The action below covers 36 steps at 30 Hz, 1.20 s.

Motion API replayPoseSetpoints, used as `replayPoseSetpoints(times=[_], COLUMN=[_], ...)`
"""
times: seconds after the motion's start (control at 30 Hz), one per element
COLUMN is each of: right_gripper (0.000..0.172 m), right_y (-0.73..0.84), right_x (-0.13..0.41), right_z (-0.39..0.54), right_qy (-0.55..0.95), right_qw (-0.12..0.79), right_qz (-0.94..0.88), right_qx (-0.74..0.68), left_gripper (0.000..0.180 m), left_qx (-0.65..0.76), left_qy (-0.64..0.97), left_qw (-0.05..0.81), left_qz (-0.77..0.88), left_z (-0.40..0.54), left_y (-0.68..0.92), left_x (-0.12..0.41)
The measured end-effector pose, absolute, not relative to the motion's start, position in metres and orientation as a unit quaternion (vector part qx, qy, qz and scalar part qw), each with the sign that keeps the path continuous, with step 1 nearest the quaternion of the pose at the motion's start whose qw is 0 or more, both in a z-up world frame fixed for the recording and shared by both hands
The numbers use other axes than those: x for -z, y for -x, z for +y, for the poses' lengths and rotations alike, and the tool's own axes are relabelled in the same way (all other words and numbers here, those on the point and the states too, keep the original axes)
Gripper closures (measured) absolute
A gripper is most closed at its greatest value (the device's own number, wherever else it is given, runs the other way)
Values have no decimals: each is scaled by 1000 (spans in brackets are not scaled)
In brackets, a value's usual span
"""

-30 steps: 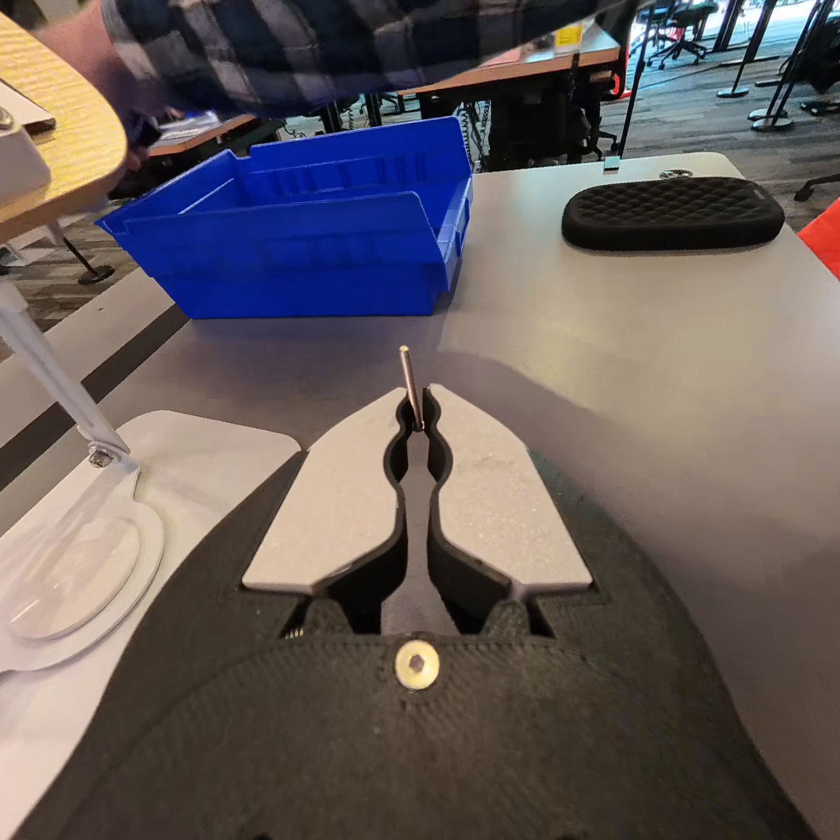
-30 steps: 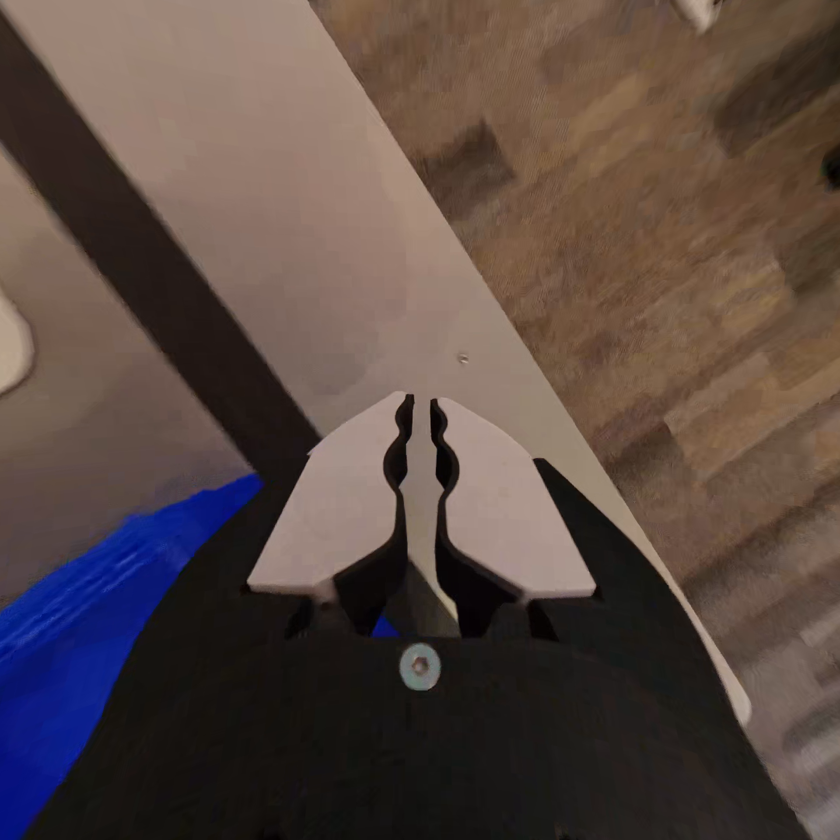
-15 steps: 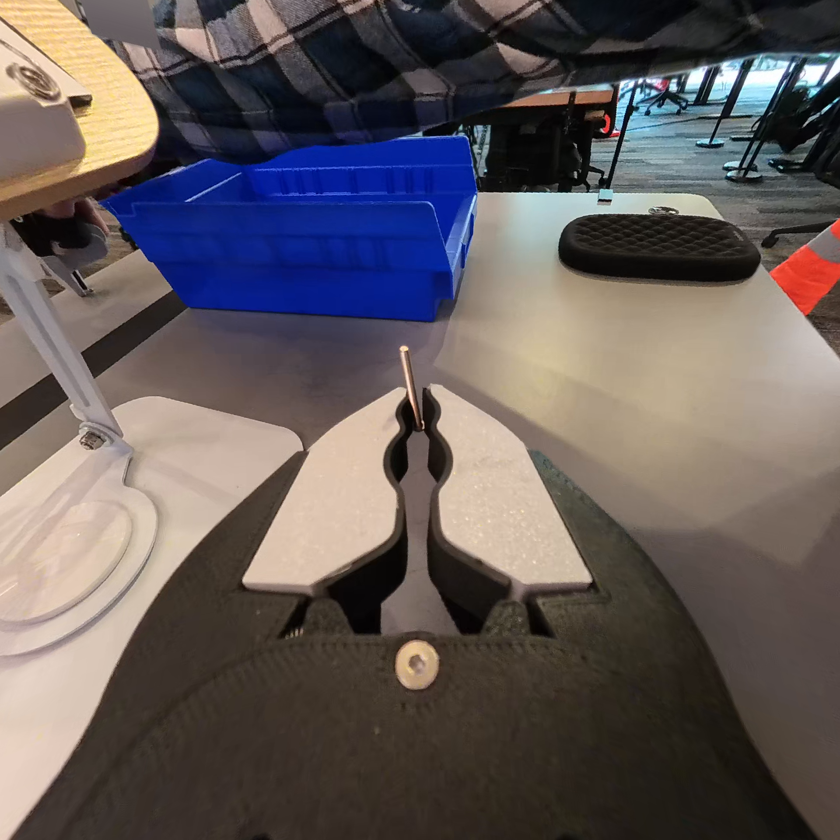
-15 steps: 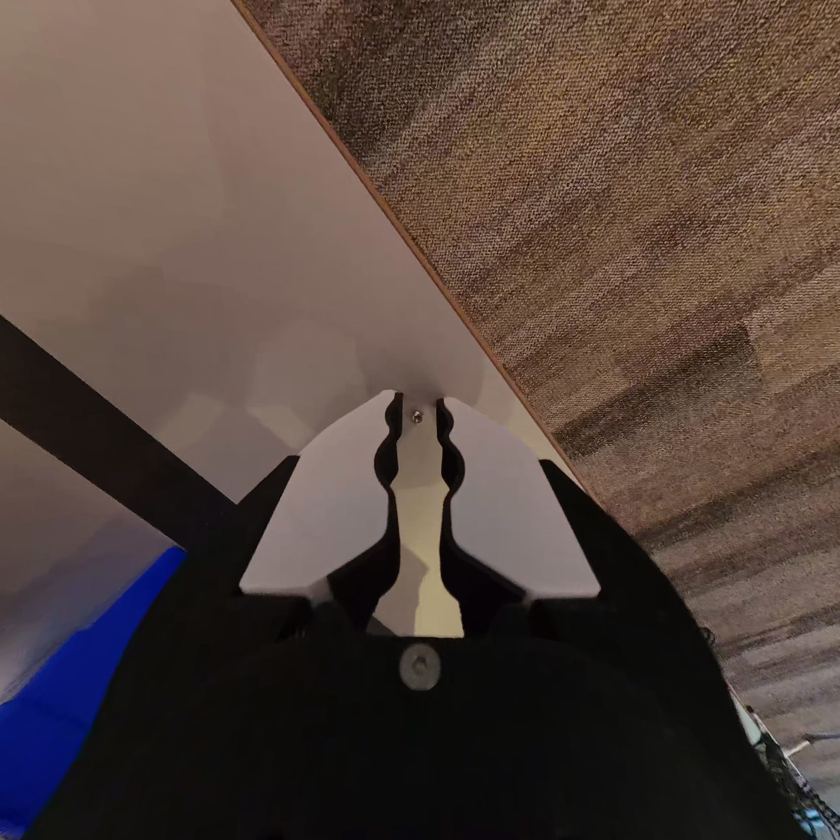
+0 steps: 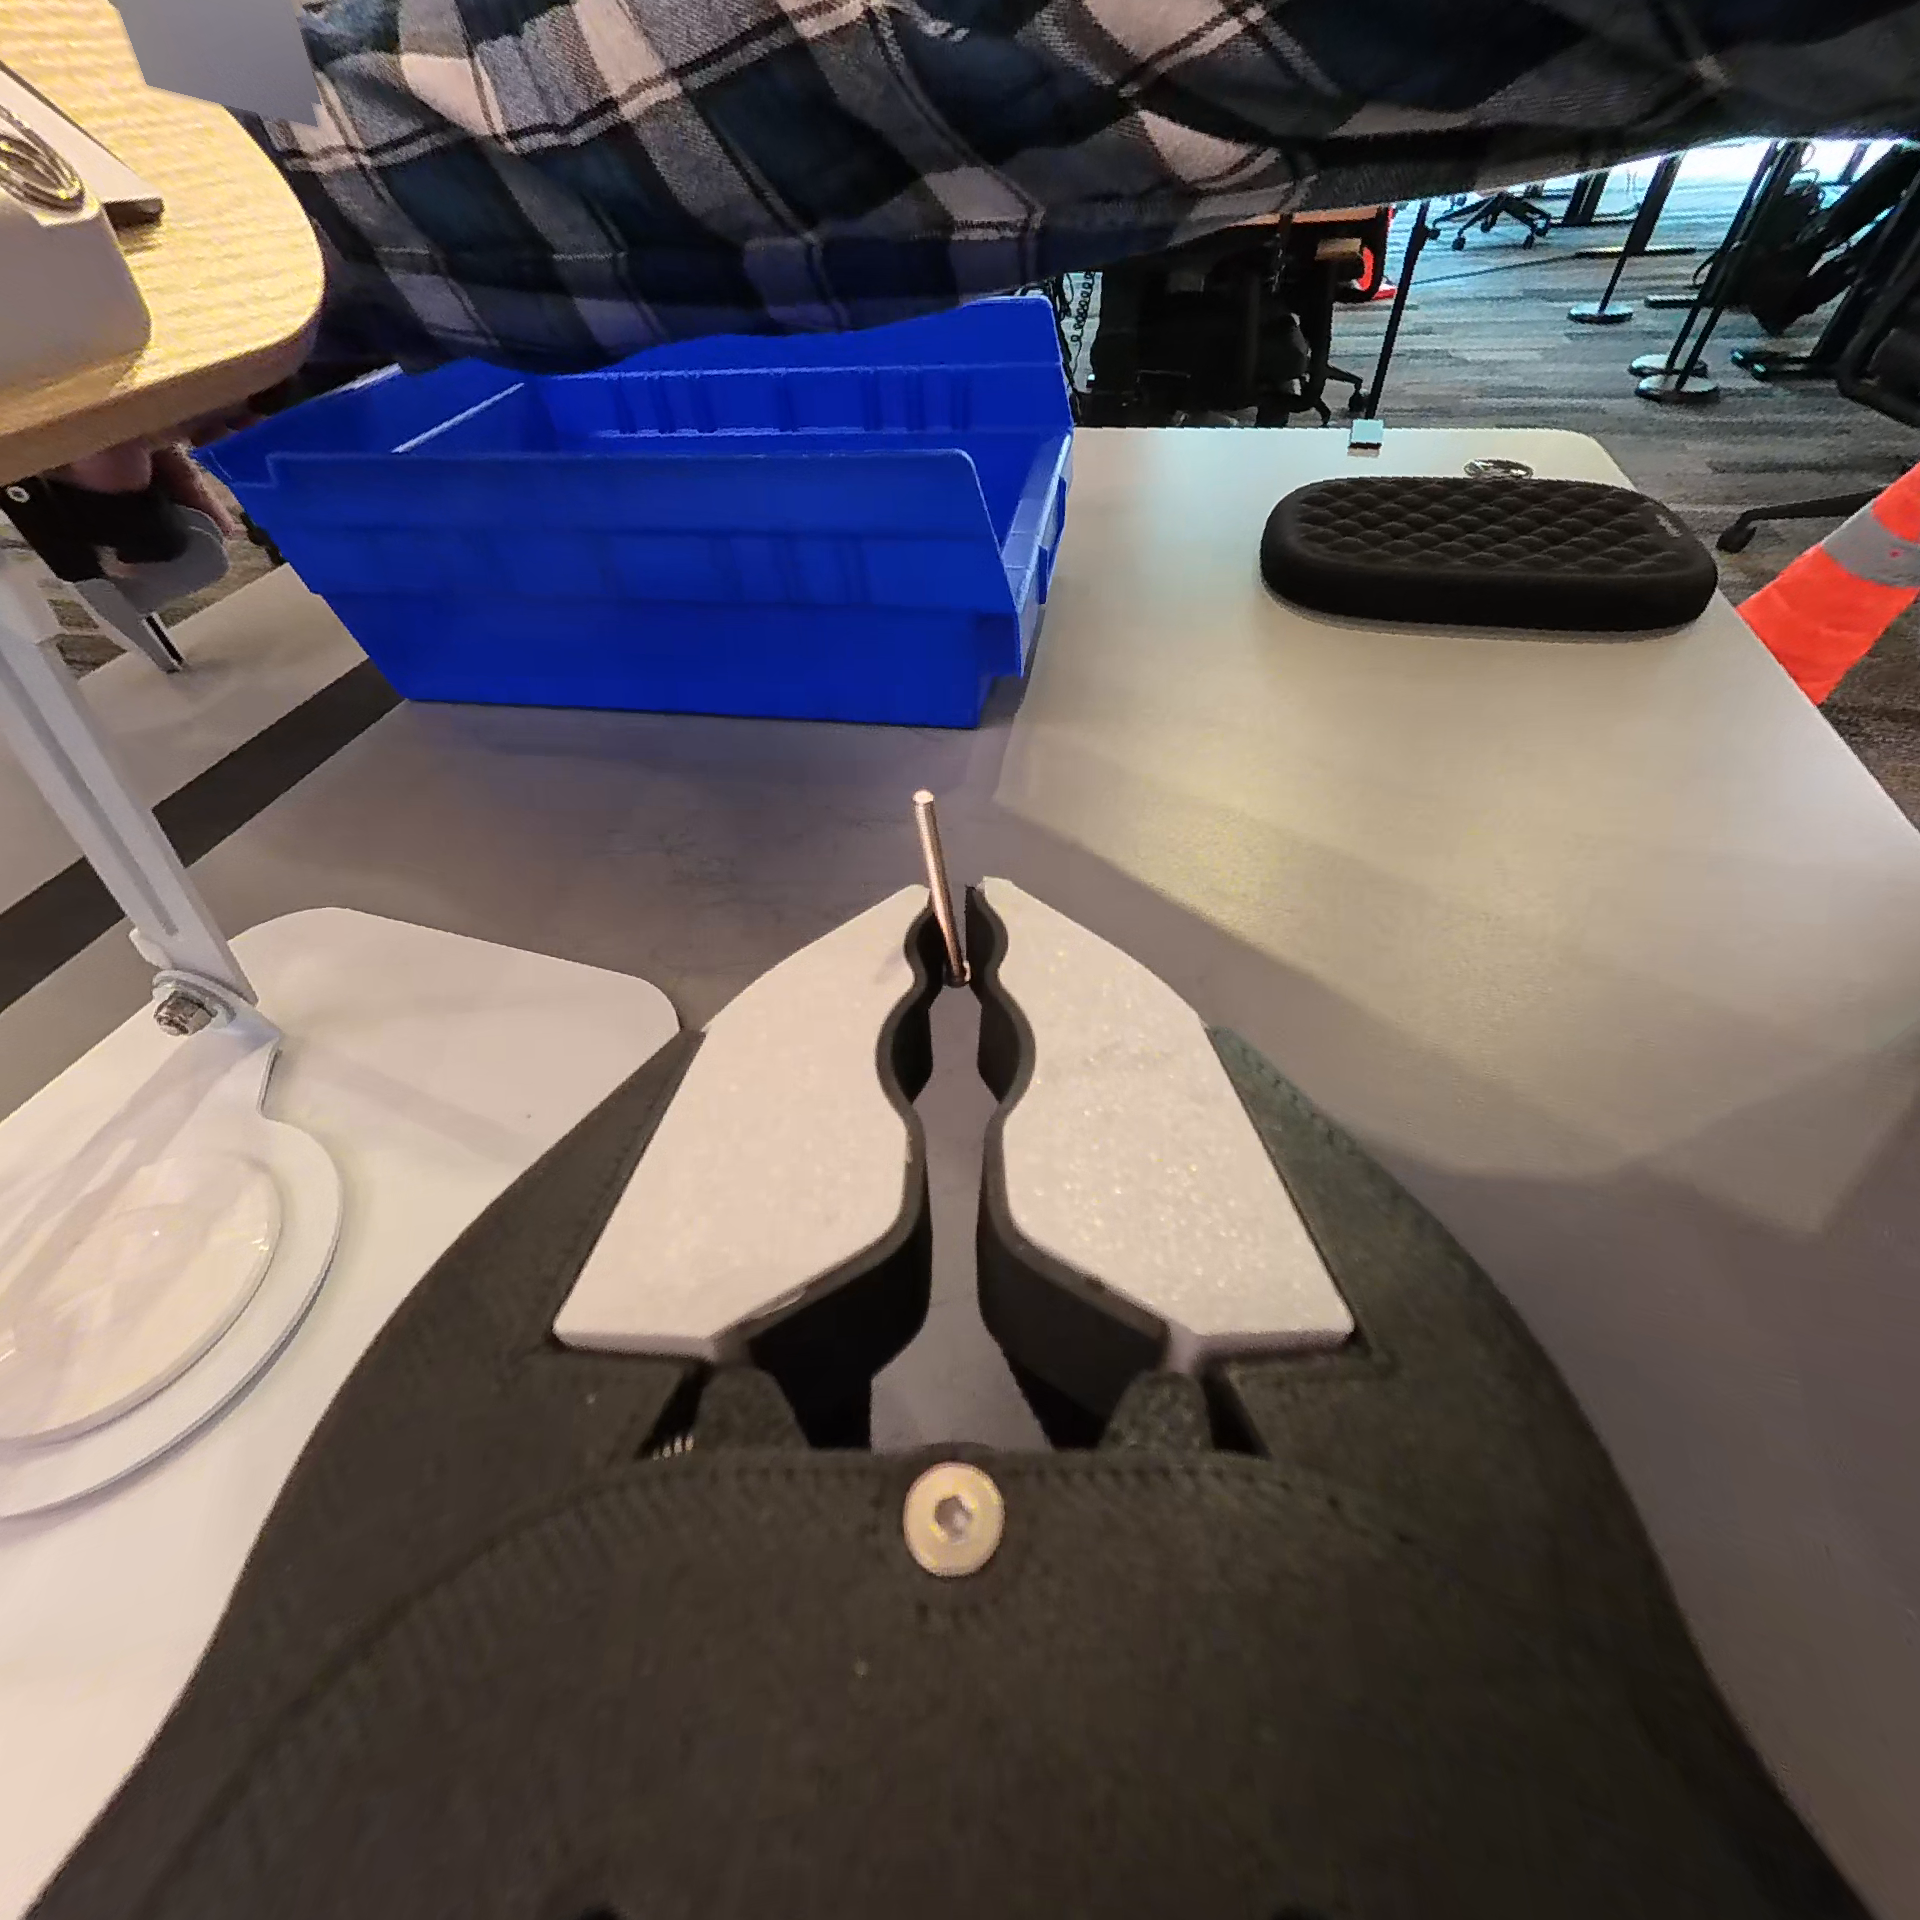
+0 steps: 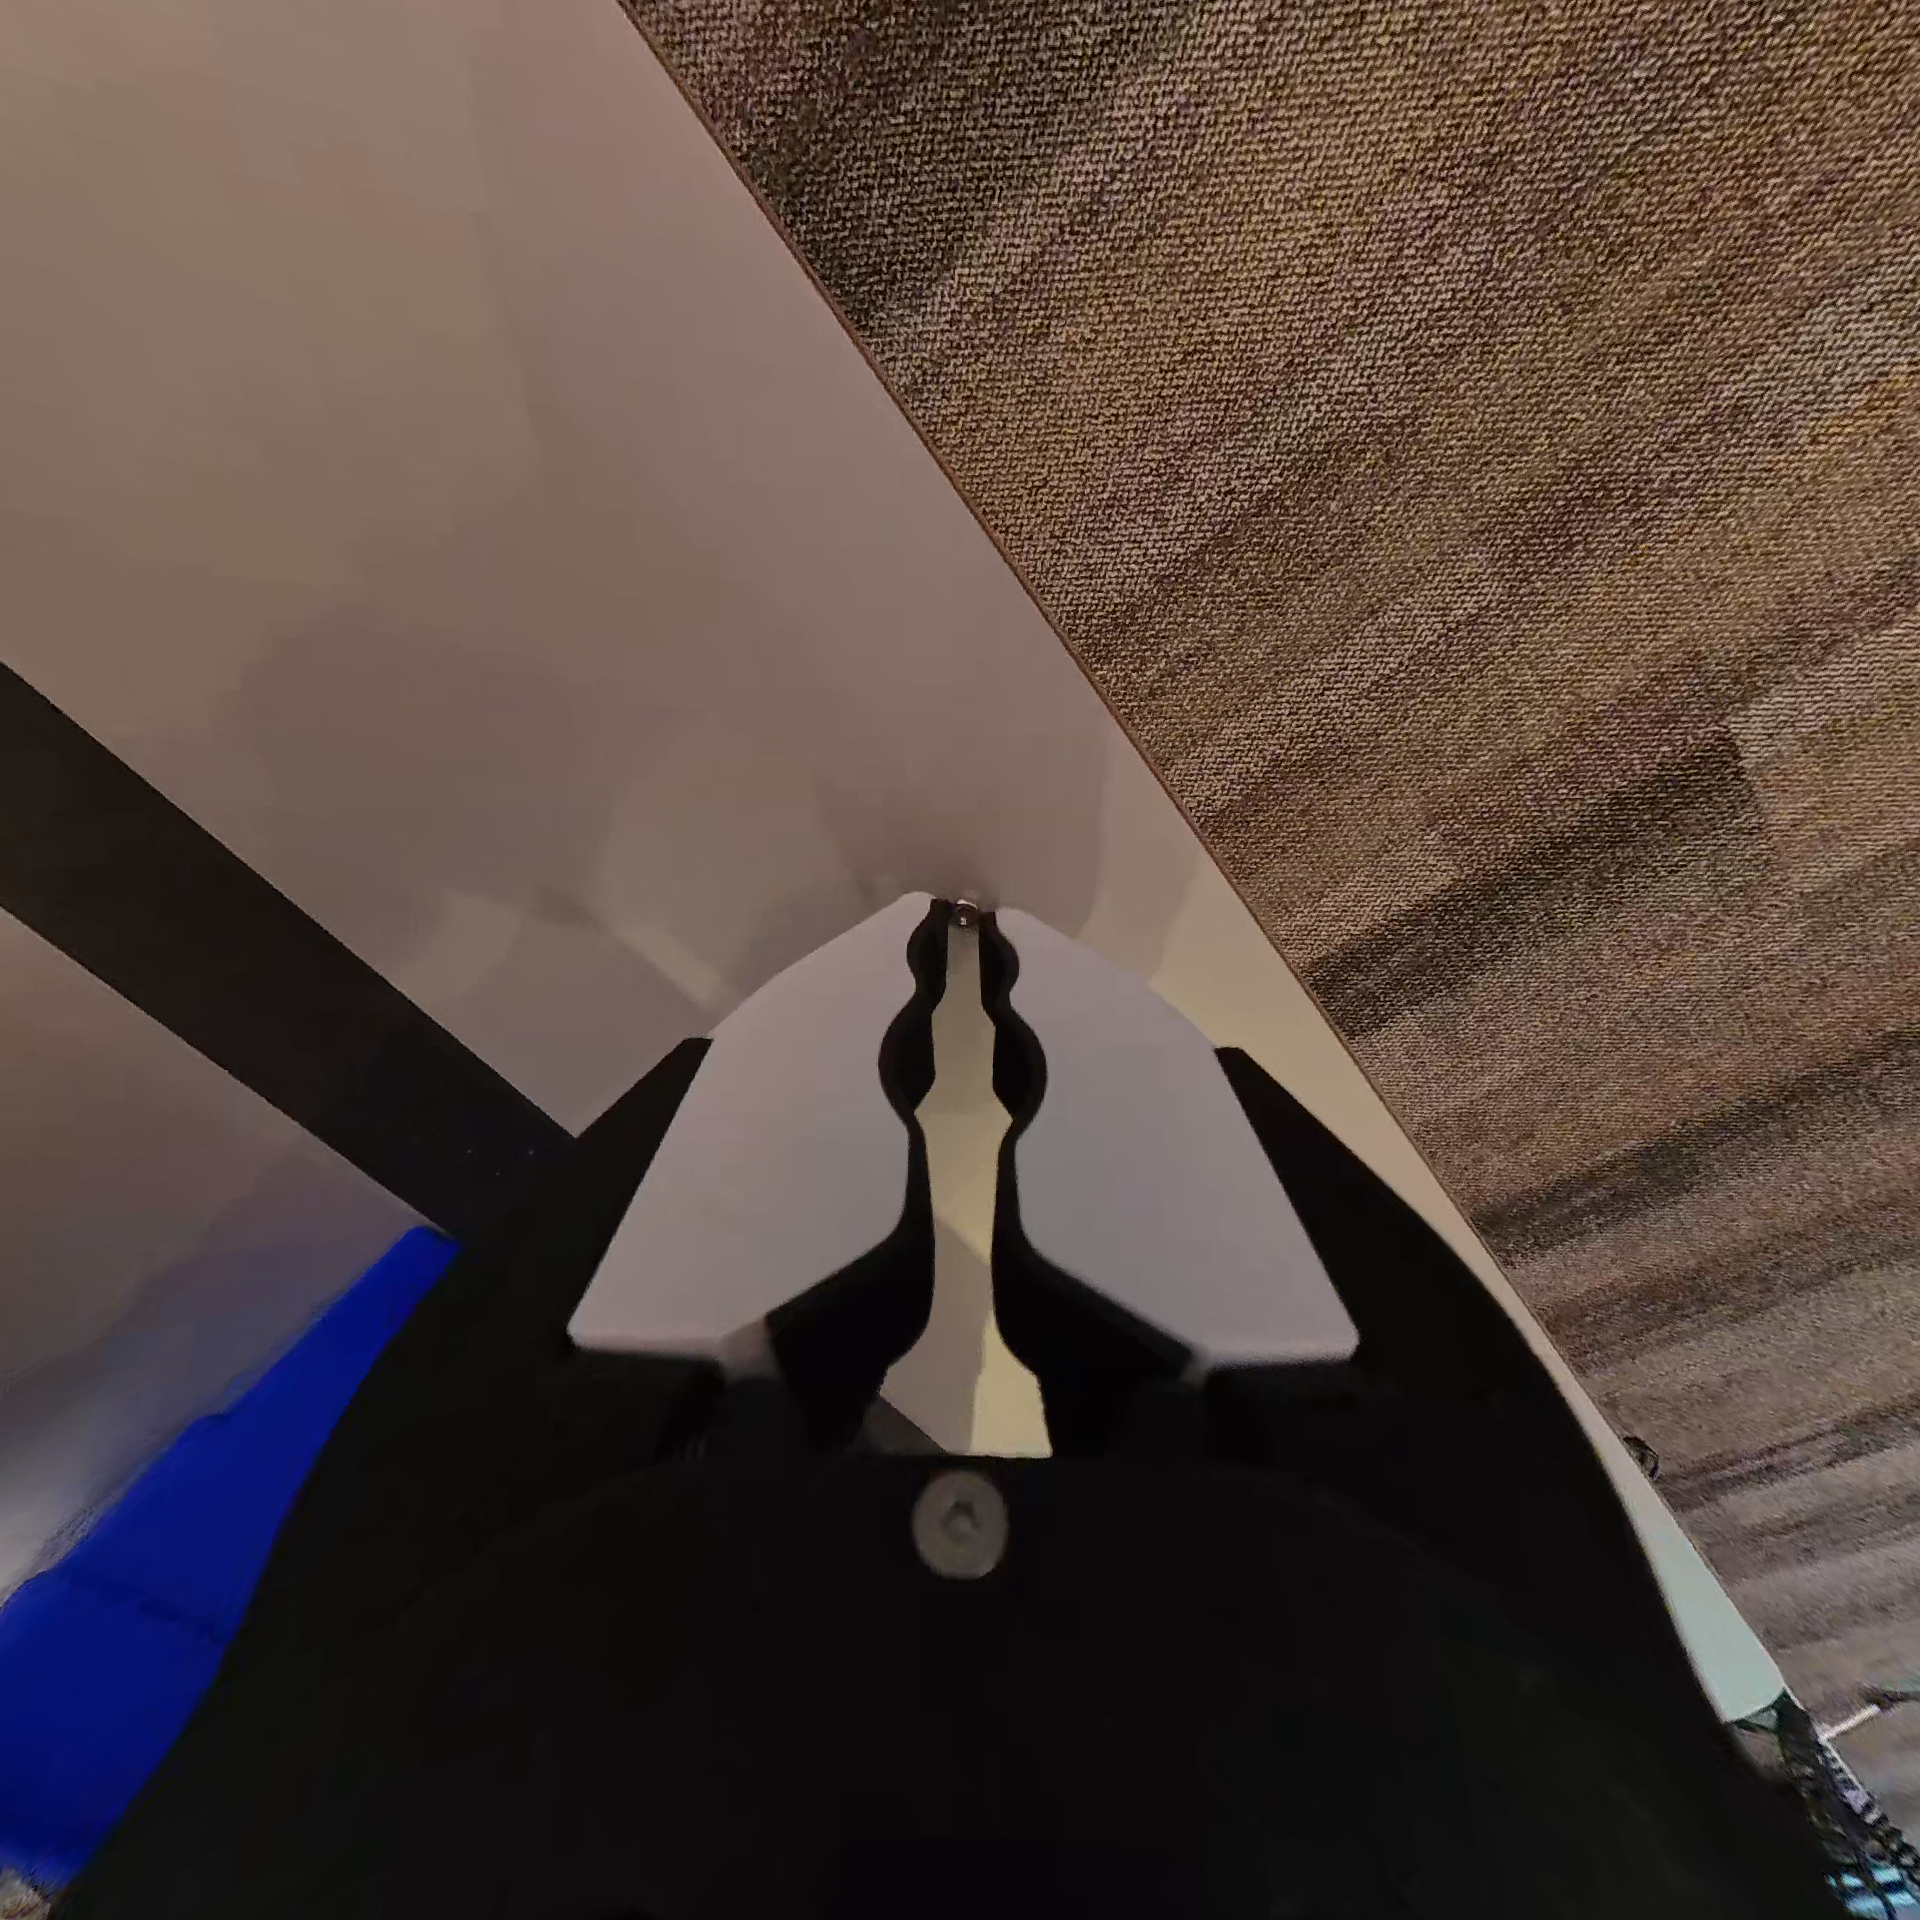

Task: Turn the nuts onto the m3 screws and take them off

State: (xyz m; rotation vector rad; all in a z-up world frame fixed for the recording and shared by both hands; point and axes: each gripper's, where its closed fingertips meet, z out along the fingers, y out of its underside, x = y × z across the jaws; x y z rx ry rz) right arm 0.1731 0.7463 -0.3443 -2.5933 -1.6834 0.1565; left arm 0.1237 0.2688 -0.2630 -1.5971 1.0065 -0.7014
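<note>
My left gripper [image 5: 951, 899] is shut on a thin metal pin [image 5: 935, 883], which sticks up and forward out of the fingertips above the grey table [image 5: 1351, 883]. My right gripper [image 6: 965, 906] points down at the white table top [image 6: 520, 520] close to its edge. Its fingertips are pinched on a small silver metal piece [image 6: 966, 915] right at the surface. The right gripper also shows at the far left of the left wrist view [image 5: 156, 623], held by a hand beside the blue bin [image 5: 665, 592].
A white stand base [image 5: 312, 1039] with a slanted white arm [image 5: 94, 790] sits at my left. A black padded rest [image 5: 1486, 561] lies at the back right. A person's plaid sleeve [image 5: 935, 135] reaches overhead. Carpet floor [image 6: 1455, 520] lies beyond the table edge. There is about 50 cm between the tips of the two grippers.
The right gripper came down over the small metal piece with its jaws apart, then closed on it. The left gripper kept its hold on the pin and barely moved.
</note>
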Motion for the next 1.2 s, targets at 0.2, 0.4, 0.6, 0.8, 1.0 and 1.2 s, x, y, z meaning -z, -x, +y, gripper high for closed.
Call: replayPoseSetpoints(times=[0.2, 0.4, 0.6, 0.8, 1.0, 1.2], right_gripper=[166, 166, 166, 165, 166, 166], right_y=[-174, -179, -187, -211, -239, -232], right_x=[344, 343, 316, 230, 150, 149], right_z=[746, 745, 735, 683, 554, 394], right_qy=[835, 833, 830, 819, 793, 753], right_qw=[22, 20, 42, 88, 123, 132], right_qz=[-548, -551, -553, -561, -586, -621], right_qx=[-49, -46, -62, -84, -112, -171], left_gripper=[177, 177, 177, 177, 177, 177], left_qx=[296, 298, 297, 300, 293, 271], left_qy=[671, 671, 670, 668, 676, 697], left_qw=[532, 531, 529, 529, 527, 494], left_qz=[424, 424, 428, 428, 423, 443], left_z=[269, 269, 269, 271, 271, 254], left_y=[-124, -125, -126, -126, -116, -107], left_x=[264, 264, 264, 264, 259, 259])
